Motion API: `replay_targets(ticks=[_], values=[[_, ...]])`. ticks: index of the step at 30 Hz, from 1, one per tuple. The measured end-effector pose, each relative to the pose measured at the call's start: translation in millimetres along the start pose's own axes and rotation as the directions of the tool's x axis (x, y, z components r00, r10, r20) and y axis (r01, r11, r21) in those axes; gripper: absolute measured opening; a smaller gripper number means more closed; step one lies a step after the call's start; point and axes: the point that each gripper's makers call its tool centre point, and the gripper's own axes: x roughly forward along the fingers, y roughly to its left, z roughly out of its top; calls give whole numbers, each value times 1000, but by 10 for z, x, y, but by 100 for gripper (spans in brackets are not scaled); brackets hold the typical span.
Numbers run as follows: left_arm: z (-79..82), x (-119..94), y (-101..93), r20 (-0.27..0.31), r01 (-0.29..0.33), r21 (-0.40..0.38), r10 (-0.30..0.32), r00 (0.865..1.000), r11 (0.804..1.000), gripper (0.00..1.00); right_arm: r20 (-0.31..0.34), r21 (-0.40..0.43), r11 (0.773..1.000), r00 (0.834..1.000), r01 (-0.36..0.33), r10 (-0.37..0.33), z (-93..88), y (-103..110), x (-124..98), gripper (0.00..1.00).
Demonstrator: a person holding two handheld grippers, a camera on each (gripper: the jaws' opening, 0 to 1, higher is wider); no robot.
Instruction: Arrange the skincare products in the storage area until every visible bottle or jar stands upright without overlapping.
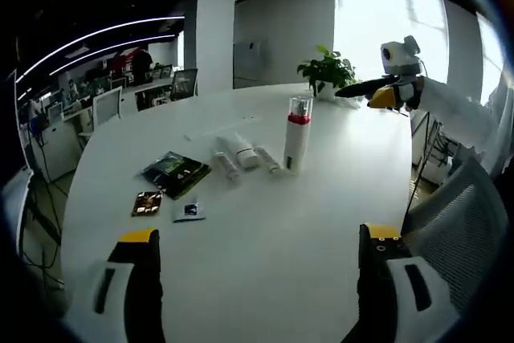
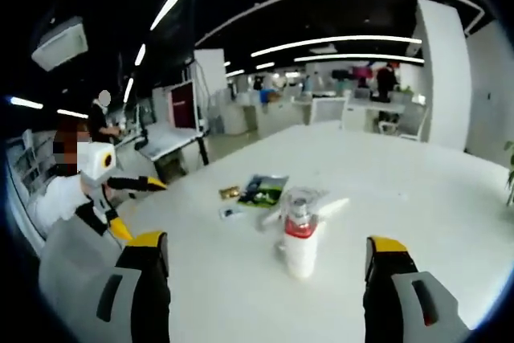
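Upright, white bottle [image 1: 296,144] with red band, clear cap, tubes [image 1: 241,154] seemingly flat beside, both claws agape.

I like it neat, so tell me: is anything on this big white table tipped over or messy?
Yes. Only the white bottle with a red band and clear cap stands upright on the white table. Beside it, three white tubes or bottles lie flat on their sides, close together. Near them, a dark green packet and two small sachets lie loosely scattered.
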Motion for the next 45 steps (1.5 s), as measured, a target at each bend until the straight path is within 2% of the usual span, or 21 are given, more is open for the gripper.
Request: replay_targets(ticks=[2,5,9,12,15,18,19,20,24,32,37,45], values=[[-31,7,-8,3,13,-22,-13,1000,1000,99,11,53,998,1000,-20,19,65,-3,55,99],[-91,-5,-18,-19,16,-9,-16,1000,1000,99,5,117,993,1000,-28,28,142,-44,137,99],[-71,-19,-37,-8,33,-6,-33,999,999,99,-11,127,992,1000,-15,17,254,-117,275,99],[-41,-17,-46,7,38,-1,-38,999,999,99,-75,127,992,997,-7,16,253,-216,413,99],[-96,-25,-109,-14,58,18,-57,998,998,99,-107,145,989,994,-5,21,295,-250,538,96],[-118,-37,-121,-24,56,36,-55,998,998,99,-103,181,983,994,-1,20,414,-312,619,94],[-116,-38,-118,-25,54,37,-53,998,998,99,-92,218,975,994,-31,52,464,-265,655,96],[-111,-39,-122,-24,54,39,-53,998,998,99,-100,225,974,995,-7,31,475,-331,677,95],[-86,-52,-118,-15,50,46,-50,999,998,99,-116,269,963,993,15,17,526,-492,799,91],[-79,-67,-92,-12,42,43,-41,999,998,99,-232,287,955,973,77,-8,338,-794,1073,85],[-88,-62,-85,-18,39,38,-38,999,999,99,-257,339,934,966,111,-21,237,-950,1203,81],[-99,-53,-110,-30,40,44,-39,999,998,99,-282,378,916,959,133,-23,191,-1094,1390,81]])
